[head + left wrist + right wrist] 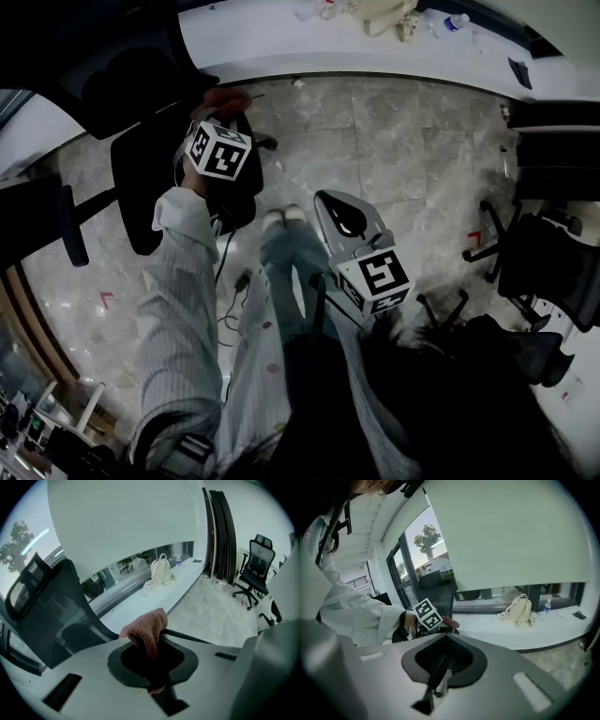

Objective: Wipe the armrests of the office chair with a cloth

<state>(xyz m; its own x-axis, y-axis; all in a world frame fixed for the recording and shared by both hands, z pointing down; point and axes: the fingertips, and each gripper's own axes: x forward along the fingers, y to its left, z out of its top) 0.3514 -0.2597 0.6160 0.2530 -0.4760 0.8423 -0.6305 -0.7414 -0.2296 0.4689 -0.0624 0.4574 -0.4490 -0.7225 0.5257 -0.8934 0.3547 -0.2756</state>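
In the head view my left gripper (223, 117) is held out over a black office chair (141, 187) and is shut on a pink cloth (222, 97). The left gripper view shows the cloth (145, 627) bunched in the jaws against a thin black bar (192, 638), with the chair's mesh backrest (47, 611) to the left. One armrest (71, 225) sticks out at the chair's left, away from the cloth. My right gripper (339, 217) hangs lower, by the person's legs, shut and with nothing in it (438, 667).
A white window ledge (281, 42) runs along the far wall with a pale backpack (161, 571) and a bottle (547, 605) on it. More black office chairs (544, 272) stand at the right. A cable (230, 281) lies on the marble floor.
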